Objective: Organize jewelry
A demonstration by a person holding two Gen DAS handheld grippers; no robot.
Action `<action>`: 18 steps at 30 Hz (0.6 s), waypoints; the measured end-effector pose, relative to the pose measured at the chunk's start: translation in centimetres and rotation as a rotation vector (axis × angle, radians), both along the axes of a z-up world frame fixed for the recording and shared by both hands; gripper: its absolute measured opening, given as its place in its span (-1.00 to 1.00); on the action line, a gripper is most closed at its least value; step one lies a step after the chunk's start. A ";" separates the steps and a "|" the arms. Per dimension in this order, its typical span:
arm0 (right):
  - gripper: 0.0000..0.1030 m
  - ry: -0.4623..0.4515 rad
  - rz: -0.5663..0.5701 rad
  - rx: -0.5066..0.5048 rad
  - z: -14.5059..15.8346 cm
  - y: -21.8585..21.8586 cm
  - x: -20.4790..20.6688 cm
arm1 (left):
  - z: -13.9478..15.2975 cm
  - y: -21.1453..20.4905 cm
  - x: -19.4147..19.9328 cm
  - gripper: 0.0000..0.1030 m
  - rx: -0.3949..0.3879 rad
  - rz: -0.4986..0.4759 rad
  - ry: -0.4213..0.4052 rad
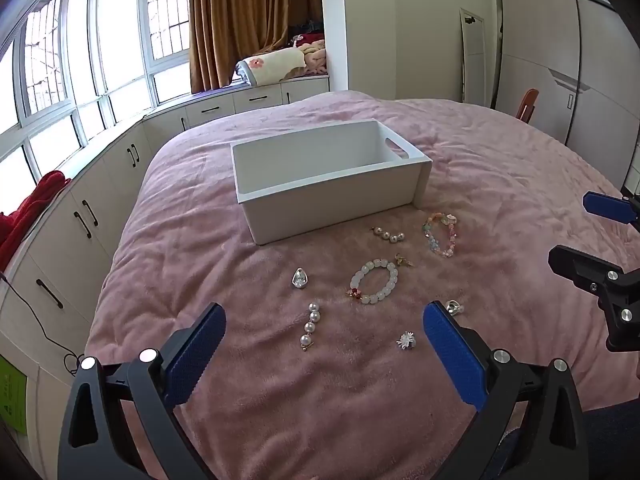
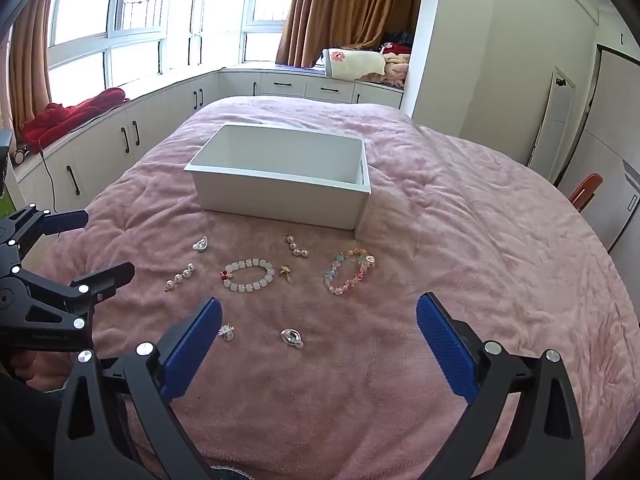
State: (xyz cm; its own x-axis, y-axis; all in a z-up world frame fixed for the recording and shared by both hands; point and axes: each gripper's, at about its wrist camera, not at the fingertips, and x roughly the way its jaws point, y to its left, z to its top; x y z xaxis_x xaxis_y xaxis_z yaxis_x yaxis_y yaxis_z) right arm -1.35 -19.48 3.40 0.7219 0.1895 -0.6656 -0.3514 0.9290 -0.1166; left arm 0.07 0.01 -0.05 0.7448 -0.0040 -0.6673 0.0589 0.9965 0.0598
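Note:
An empty white box stands on the pink bedspread. In front of it lie a white bead bracelet, a pastel bead bracelet, a pearl strand, a shorter pearl piece, a small gold charm and some silver pieces. My left gripper hovers open above the near jewelry, holding nothing. My right gripper is open and empty too, beside it.
White cabinets with black handles run under the windows along the left. A red cloth lies on them. A wardrobe and an orange chair stand to the right of the bed. Folded bedding sits on the window seat.

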 end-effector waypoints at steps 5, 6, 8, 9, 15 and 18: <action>0.88 0.002 0.003 -0.002 0.0 0.0 0.0 | 0.0 0.0 0.0 0.94 -0.002 -0.001 0.000; 0.88 0.003 0.001 -0.002 0.1 0.2 -0.1 | 0.0 0.0 0.0 0.94 -0.002 -0.001 0.000; 0.88 0.000 -0.001 -0.002 0.1 0.2 -0.1 | 0.0 0.0 0.0 0.94 -0.003 -0.003 0.000; 0.88 -0.001 -0.002 -0.001 0.1 0.2 -0.1 | 0.0 0.0 0.0 0.94 -0.002 -0.003 0.000; 0.88 -0.008 0.000 0.004 0.3 0.2 -0.1 | -0.7 -0.2 -0.2 0.94 -0.003 -0.006 0.003; 0.89 -0.007 0.000 0.004 0.4 0.2 -0.1 | -0.7 -0.2 -0.1 0.94 -0.003 -0.002 0.003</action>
State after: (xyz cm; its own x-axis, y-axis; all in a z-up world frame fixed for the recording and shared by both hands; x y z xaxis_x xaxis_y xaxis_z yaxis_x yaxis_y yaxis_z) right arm -1.41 -19.31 3.78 0.7268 0.1920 -0.6595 -0.3506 0.9293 -0.1158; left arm -0.05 -0.17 -0.79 0.7427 -0.0074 -0.6696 0.0613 0.9965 0.0569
